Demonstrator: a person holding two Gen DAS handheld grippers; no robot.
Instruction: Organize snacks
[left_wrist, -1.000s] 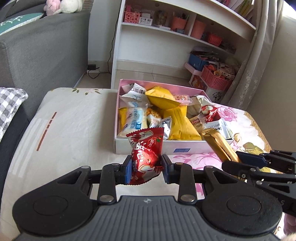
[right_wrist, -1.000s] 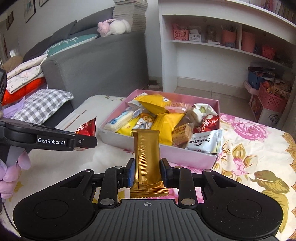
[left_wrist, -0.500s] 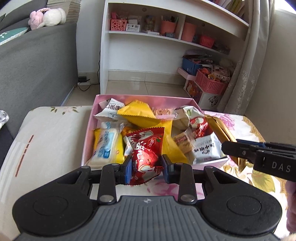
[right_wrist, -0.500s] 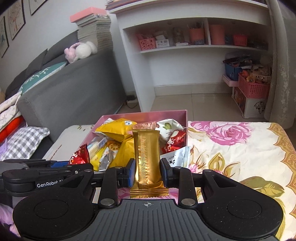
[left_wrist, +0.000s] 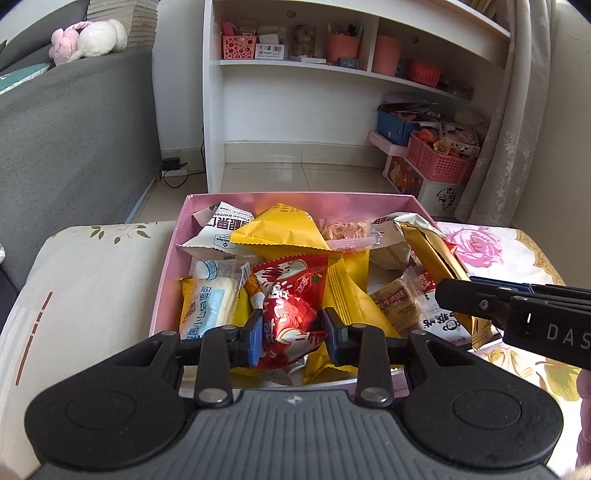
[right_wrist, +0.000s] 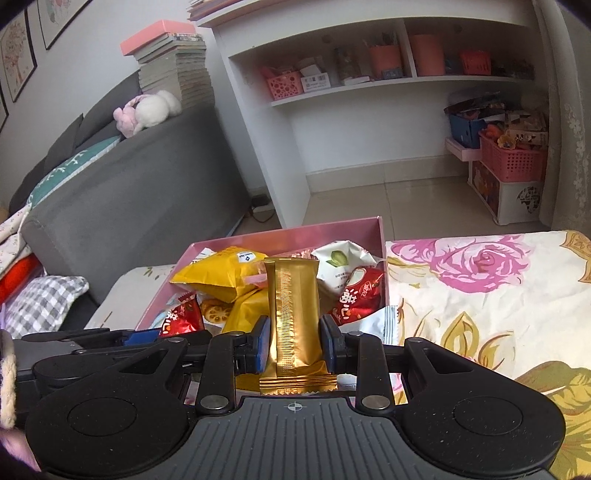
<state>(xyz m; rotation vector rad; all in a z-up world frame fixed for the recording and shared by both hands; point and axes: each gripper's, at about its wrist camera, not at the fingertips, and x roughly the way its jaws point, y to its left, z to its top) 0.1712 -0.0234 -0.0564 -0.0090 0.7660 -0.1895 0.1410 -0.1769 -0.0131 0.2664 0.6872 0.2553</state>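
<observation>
My left gripper (left_wrist: 293, 334) is shut on a red snack packet (left_wrist: 291, 306), held over the near part of a pink box (left_wrist: 295, 197) full of snacks. My right gripper (right_wrist: 294, 345) is shut on a gold wrapped bar (right_wrist: 293, 306), which stands upright above the box's (right_wrist: 295, 230) near right side. In the left wrist view the right gripper (left_wrist: 460, 295) reaches in from the right with the gold bar (left_wrist: 432, 251) over the box. In the right wrist view the left gripper (right_wrist: 147, 336) shows at lower left with the red packet (right_wrist: 181, 317). Yellow bags (left_wrist: 280, 229), white packets and another red packet (right_wrist: 356, 293) lie in the box.
The box sits on a table with a floral cloth (right_wrist: 480, 280). A grey sofa (left_wrist: 74, 129) stands on the left, with a checked cushion (right_wrist: 40, 299). A white shelf unit (left_wrist: 332, 92) and pink baskets (left_wrist: 439, 162) are beyond the table.
Both grippers have come forward from in front of the box until they hang over it, each carrying its snack. The right gripper has also rolled.
</observation>
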